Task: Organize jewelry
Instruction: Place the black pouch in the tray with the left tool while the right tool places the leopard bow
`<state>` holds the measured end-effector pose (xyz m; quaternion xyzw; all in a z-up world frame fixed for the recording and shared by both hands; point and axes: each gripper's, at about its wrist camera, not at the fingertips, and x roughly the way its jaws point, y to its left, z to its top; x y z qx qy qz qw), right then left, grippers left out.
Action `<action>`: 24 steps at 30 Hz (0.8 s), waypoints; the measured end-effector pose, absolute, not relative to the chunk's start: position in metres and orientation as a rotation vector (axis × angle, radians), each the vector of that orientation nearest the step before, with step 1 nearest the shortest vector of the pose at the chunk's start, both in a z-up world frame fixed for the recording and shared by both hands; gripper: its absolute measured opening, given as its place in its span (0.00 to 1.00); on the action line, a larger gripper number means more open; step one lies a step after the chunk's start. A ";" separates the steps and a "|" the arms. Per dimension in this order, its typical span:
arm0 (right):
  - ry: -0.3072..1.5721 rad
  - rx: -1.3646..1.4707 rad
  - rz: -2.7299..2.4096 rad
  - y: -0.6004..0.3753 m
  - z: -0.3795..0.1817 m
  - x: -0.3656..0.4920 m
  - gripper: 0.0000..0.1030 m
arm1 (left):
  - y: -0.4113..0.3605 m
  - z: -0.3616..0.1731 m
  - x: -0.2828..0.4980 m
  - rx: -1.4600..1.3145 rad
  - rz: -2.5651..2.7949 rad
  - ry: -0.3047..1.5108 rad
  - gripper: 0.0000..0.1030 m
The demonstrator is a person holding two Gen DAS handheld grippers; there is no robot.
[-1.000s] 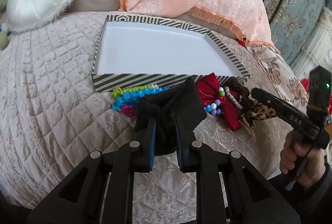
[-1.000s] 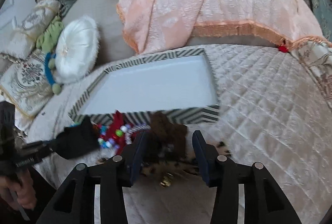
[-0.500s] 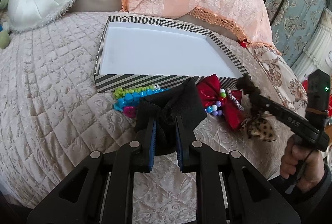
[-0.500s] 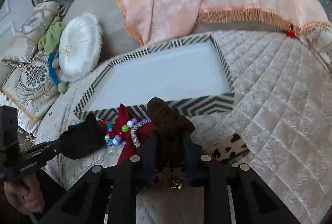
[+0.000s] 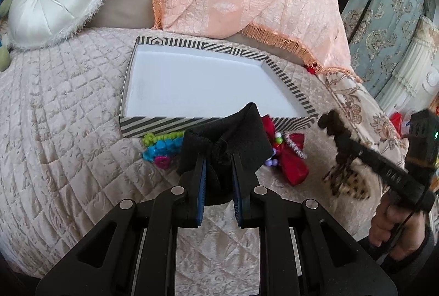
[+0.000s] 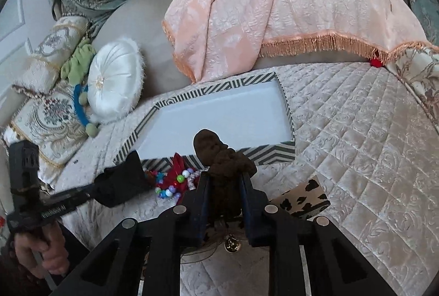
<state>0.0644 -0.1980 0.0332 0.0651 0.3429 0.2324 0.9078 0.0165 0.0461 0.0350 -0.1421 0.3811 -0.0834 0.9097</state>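
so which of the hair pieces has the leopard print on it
The brown bow gripped in the right gripper. Its tail is leopard-spotted; the left gripper's bow is plain black, the red bow plain.

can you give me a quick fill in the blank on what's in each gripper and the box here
1. The left gripper is shut on a ____ cloth bow.
2. The right gripper is shut on a ____ fuzzy piece.
3. The striped box on the quilt is ____ inside.
4. The colourful beads lie ____ the box.

Missing words: black; brown; empty; outside
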 end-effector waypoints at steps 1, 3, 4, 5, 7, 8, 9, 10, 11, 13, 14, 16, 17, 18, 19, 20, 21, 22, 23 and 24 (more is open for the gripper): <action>0.712 0.121 0.473 -0.199 0.032 0.063 0.19 | 0.046 0.036 0.016 -0.294 -0.174 0.781 0.15; 0.749 0.094 0.443 -0.196 0.032 0.060 0.19 | 0.048 0.040 0.014 -0.302 -0.176 0.768 0.15; 0.762 0.085 0.429 -0.195 0.035 0.059 0.19 | 0.049 0.042 0.014 -0.306 -0.176 0.762 0.15; 0.772 0.063 0.411 -0.191 0.041 0.058 0.19 | 0.050 0.043 0.013 -0.310 -0.176 0.756 0.15; 0.756 0.031 0.416 -0.184 0.054 0.057 0.19 | 0.054 0.044 0.011 -0.324 -0.167 0.749 0.15; 0.743 0.028 0.428 -0.182 0.057 0.058 0.19 | 0.056 0.044 0.010 -0.333 -0.163 0.750 0.15; 0.728 0.022 0.441 -0.180 0.059 0.058 0.19 | 0.058 0.043 0.010 -0.338 -0.161 0.755 0.15; 0.716 0.012 0.453 -0.177 0.060 0.059 0.19 | 0.058 0.043 0.009 -0.334 -0.156 0.758 0.15; 0.717 0.002 0.460 -0.175 0.059 0.060 0.19 | 0.057 0.042 0.009 -0.320 -0.144 0.759 0.15; 0.711 -0.026 0.461 -0.174 0.054 0.062 0.19 | 0.054 0.041 0.007 -0.276 -0.107 0.757 0.15; 0.710 -0.029 0.462 -0.174 0.052 0.063 0.19 | 0.052 0.042 0.007 -0.255 -0.079 0.759 0.15; 0.718 0.003 0.461 -0.180 0.043 0.064 0.19 | 0.050 0.047 0.005 -0.239 -0.058 0.767 0.15; 0.733 0.026 0.449 -0.183 0.039 0.067 0.19 | 0.049 0.052 0.004 -0.231 -0.053 0.766 0.15; 0.746 0.040 0.439 -0.184 0.039 0.069 0.19 | 0.046 0.060 0.003 -0.214 -0.045 0.759 0.15; 0.756 0.060 0.438 -0.186 0.038 0.072 0.19 | 0.042 0.069 0.003 -0.192 -0.041 0.746 0.15; 0.752 0.066 0.439 -0.186 0.040 0.073 0.19 | 0.039 0.075 0.004 -0.179 -0.044 0.736 0.15; 0.743 0.067 0.440 -0.185 0.042 0.071 0.19 | 0.037 0.082 0.008 -0.173 -0.059 0.730 0.15; 0.733 0.066 0.442 -0.186 0.045 0.071 0.19 | 0.037 0.084 0.012 -0.174 -0.068 0.732 0.15; 0.729 0.067 0.443 -0.185 0.046 0.070 0.19 | 0.038 0.086 0.018 -0.179 -0.075 0.735 0.15; 0.725 0.070 0.445 -0.185 0.048 0.068 0.19 | 0.038 0.087 0.025 -0.181 -0.079 0.739 0.15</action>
